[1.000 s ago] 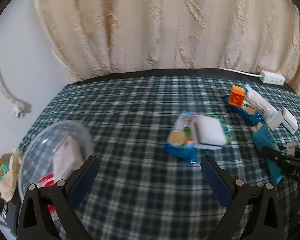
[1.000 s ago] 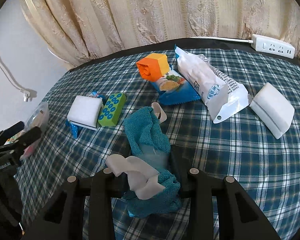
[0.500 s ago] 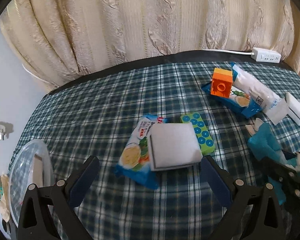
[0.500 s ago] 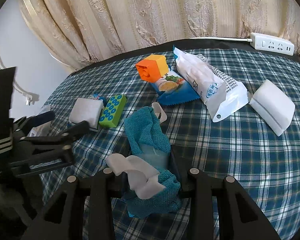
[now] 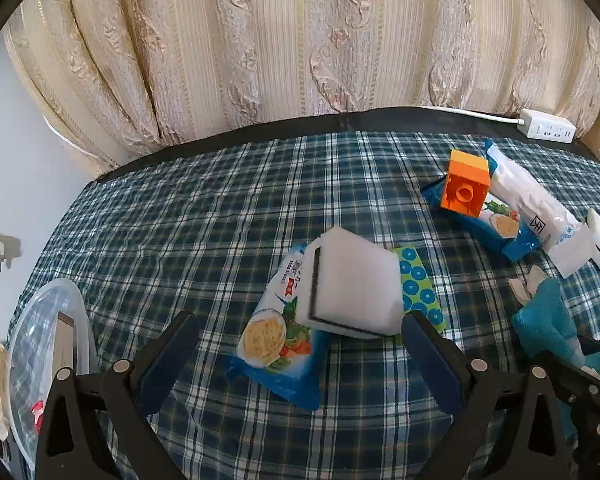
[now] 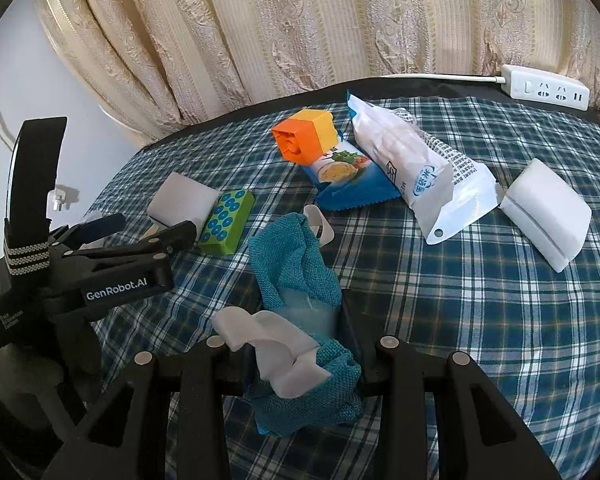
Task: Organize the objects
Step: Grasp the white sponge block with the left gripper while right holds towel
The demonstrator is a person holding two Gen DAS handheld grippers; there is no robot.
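My left gripper (image 5: 300,340) is open, its fingers on either side of a white sponge (image 5: 352,288) that lies on a blue snack packet (image 5: 278,332) beside a green dotted block (image 5: 418,284). It also shows in the right wrist view (image 6: 148,232), close to the sponge (image 6: 182,202) and green block (image 6: 228,222). My right gripper (image 6: 300,344) is shut on a teal cloth (image 6: 296,264) with white straps; the cloth lies on the table. An orange-yellow block (image 6: 306,138) sits on a second blue packet (image 6: 348,184).
A white snack bag (image 6: 416,176) and another white sponge (image 6: 548,216) lie at the right. A power strip (image 6: 546,88) sits at the back edge by the curtain. A clear plastic bowl (image 5: 44,360) with items inside stands at the left table edge.
My left gripper has swung from the clear bowl rightward and forward up to the white sponge, which now sits between its open fingers. My right gripper has stayed still, holding the cloth.
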